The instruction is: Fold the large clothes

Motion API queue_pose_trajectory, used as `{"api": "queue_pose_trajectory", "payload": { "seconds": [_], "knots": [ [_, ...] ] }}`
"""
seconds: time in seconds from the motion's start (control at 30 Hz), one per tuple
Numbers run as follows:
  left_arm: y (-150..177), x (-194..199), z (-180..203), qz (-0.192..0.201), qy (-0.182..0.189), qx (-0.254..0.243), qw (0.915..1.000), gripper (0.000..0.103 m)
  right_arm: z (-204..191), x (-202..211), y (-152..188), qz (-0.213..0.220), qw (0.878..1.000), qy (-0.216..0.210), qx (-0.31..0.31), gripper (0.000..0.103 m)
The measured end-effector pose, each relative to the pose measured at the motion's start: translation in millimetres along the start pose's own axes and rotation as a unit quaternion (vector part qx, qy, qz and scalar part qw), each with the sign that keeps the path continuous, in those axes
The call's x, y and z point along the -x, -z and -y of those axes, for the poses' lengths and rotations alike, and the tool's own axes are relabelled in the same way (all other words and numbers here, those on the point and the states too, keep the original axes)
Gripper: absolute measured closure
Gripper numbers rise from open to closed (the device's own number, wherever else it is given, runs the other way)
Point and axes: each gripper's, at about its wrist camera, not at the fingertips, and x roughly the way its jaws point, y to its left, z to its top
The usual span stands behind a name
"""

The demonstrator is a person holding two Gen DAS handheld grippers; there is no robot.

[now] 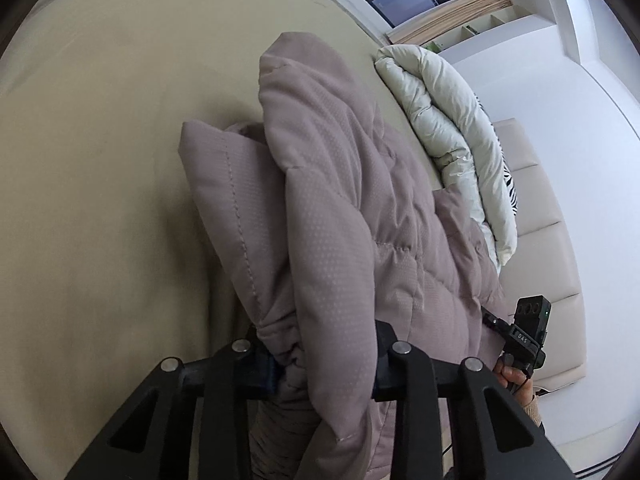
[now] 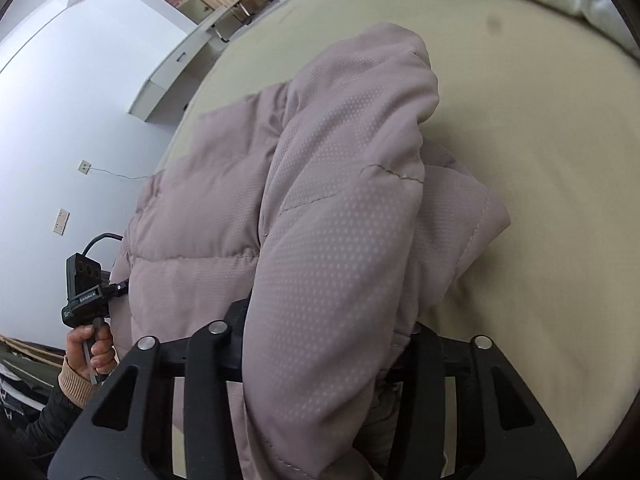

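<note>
1. The mauve quilted puffer jacket point(image 1: 340, 208) fills the centre of both frames, draped in thick folds over the beige bed sheet point(image 1: 100, 160).
2. The left hand-held gripper point(image 1: 324, 364) clamps bunched jacket fabric at bottom centre.
3. The right hand-held gripper point(image 2: 320, 344) grips another fold of it.
4. A cream rolled duvet point(image 1: 452, 128) lies at upper right, beside the jacket.

- On my left wrist view, the black boxy right gripper point(image 1: 490, 322) held at the far side shows white letters on its body; I read them as "DAS", though they're small.
- On my right wrist view, the black boxy left gripper point(image 2: 118, 288) carries a small white label; it looks like "Embodied AI", too tiny for me to be sure.
- Nothing else readable anywhere.
</note>
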Motion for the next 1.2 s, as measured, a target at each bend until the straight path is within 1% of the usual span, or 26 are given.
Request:
{"api": "queue_pose_trajectory", "payload": {
  "seconds": [0.1,0.2,0.23,0.3,0.4,0.47,0.5,0.53,0.57,0.6,0.63,0.67,0.73,0.77,0.8,0.87,0.9,0.93,0.97,1.0,1.07,1.13,1.17,1.2],
  "knots": [
    [25.9,36.4,10.6,0.013,0.013,-0.005,0.9998,0.071,-22.9,26.0,24.3,0.014,1.0,-0.02,0.007,0.063],
    [60.1,73.4,16.3,0.016,0.022,-0.008,0.9996,0.071,-39.5,52.4,61.8,0.027,0.999,-0.042,0.001,0.064],
    [72.8,85.1,17.8,0.016,0.024,-0.013,0.9995,0.071,-42.6,59.1,68.0,0.03,0.998,-0.048,-0.001,0.064],
    [101.4,108.7,19.8,0.019,0.03,-0.02,0.9992,0.071,-48.5,74.2,94.0,0.038,0.997,-0.066,-0.006,0.064],
    [138.3,129.5,15.3,0.021,0.036,-0.026,0.9988,0.07,-48.2,83.3,128.6,0.039,0.996,-0.077,-0.019,0.064],
    [159.3,127.6,1.4,0.013,0.031,-0.011,0.9994,0.07,-36.4,70.4,151.2,0.027,0.996,-0.077,-0.045,0.064],
    [168.9,119.0,-13.0,0.004,0.023,0.005,0.9997,0.069,-26.5,55.8,160.9,0.014,0.996,-0.068,-0.06,0.064],
    [174.4,110.6,-25.9,-0.004,0.016,0.022,0.9996,0.068,-15.8,39.6,168.5,0.004,0.997,-0.046,-0.07,0.062],
    [180.5,96.2,-45.5,-0.016,0.015,0.044,0.9988,0.064,-5.2,25.3,174.7,-0.002,0.996,-0.035,-0.085,0.058],
    [184.7,86.0,-63.1,-0.021,0.026,0.068,0.9971,0.058,9.1,13.6,180.3,0.0,0.992,-0.046,-0.113,0.049],
    [188.7,82.9,-74.9,-0.017,0.039,0.088,0.9952,0.057,20.9,6.8,184.1,0.014,0.987,-0.07,-0.141,0.046],
    [191.1,81.6,-81.1,-0.01,0.053,0.1,0.9935,0.056,22.4,3.3,184.6,0.03,0.986,-0.071,-0.149,0.046],
    [191.9,83.4,-73.9,-0.004,0.036,0.085,0.9958,0.054,12.4,-2.1,180.2,0.04,0.989,-0.043,-0.134,0.043],
    [190.4,84.4,-69.9,-0.005,0.023,0.074,0.997,0.051,10.3,-5.0,177.0,0.039,0.99,-0.039,-0.13,0.042],
    [189.4,85.2,-68.4,-0.008,0.018,0.07,0.9974,0.05,11.9,-7.3,173.8,0.036,0.989,-0.043,-0.134,0.04],
    [187.1,89.8,-67.6,-0.008,0.017,0.072,0.9972,0.049,16.2,-6.7,168.4,0.032,0.987,-0.046,-0.151,0.039],
    [186.8,94.5,-65.7,-0.002,0.011,0.07,0.9975,0.049,16.3,-2.4,167.2,0.034,0.986,-0.038,-0.159,0.037],
    [188.3,98.1,-62.0,0.005,0.006,0.065,0.9979,0.048,13.7,14.7,185.0,0.039,0.986,-0.03,-0.16,0.037],
    [190.0,103.5,-58.6,0.012,-0.001,0.059,0.9982,0.048,10.6,21.3,186.8,0.045,0.986,-0.021,-0.158,0.037],
    [191.5,106.3,-54.8,0.016,-0.008,0.054,0.9984,0.048,6.3,32.1,189.2,0.058,0.987,-0.002,-0.151,0.037],
    [197.5,120.6,-46.1,0.03,-0.035,0.035,0.9983,0.047,-0.7,57.9,189.8,0.081,0.986,0.035,-0.138,0.037],
    [207.3,143.0,-29.0,0.064,-0.076,-0.006,0.995,0.039,-20.9,78.5,197.1,0.107,0.985,0.089,-0.106,0.037],
    [212.4,155.7,-16.6,0.087,-0.101,-0.031,0.9906,0.033,-31.6,86.3,199.5,0.12,0.983,0.107,-0.087,0.037],
    [215.7,164.5,-6.0,0.105,-0.118,-0.05,0.9862,0.03,-46.1,93.7,203.3,0.136,0.981,0.125,-0.066,0.037]
  ]
}}
